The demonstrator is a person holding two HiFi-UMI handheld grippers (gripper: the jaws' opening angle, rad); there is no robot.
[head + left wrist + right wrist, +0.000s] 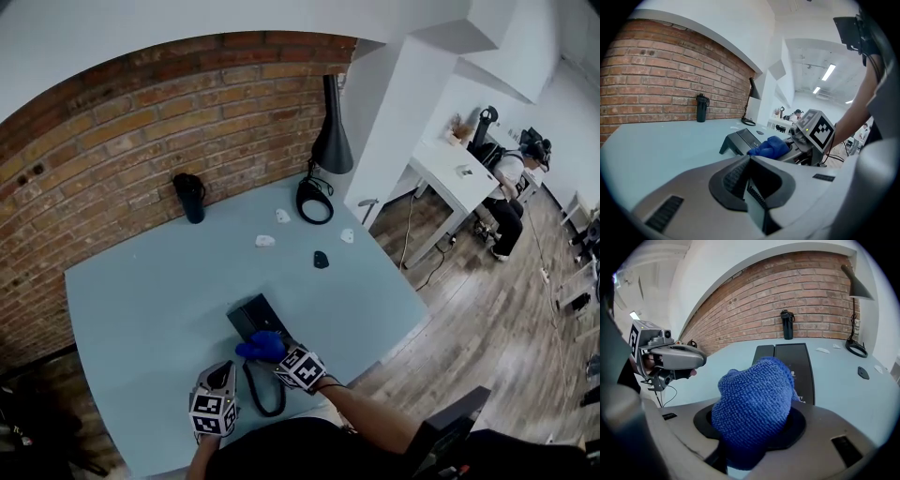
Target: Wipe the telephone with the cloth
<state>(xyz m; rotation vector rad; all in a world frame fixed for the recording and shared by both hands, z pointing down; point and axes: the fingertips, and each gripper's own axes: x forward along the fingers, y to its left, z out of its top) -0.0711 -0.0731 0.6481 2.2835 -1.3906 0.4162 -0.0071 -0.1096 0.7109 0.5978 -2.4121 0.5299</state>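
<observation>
1. My right gripper (289, 361) is clamped on the blue cloth (752, 408). The cloth is bunched into a wad that bulges out past the jaws.
2. The cloth sits on the near right end of the telephone (251, 317). From the left gripper view it looks to be in contact with the top face.
3. The telephone is black, flat and wedge-shaped. It lies on the pale blue table (141, 300), in the near middle part, and its long side runs away from me toward the far left.
4. My left gripper (750, 161) has its jaws together with nothing between them.
5. The left gripper is near the table's near edge, to the left of the right gripper and apart from the telephone. It holds nothing.
6. A black cord (267, 398) loops from the near end of the telephone toward me. It lies between the two grippers.
7. A black bottle (190, 197) stands upright far on the table, against the brick wall (112, 141).
8. A black lamp (330, 141) is at the far right corner. Its ring-shaped base is on the table.
9. A few small white bits (265, 241) and one small black piece (321, 259) lie between the telephone and the lamp, well apart from the telephone.
10. A person (511, 183) sits at a white desk far off to the right.
</observation>
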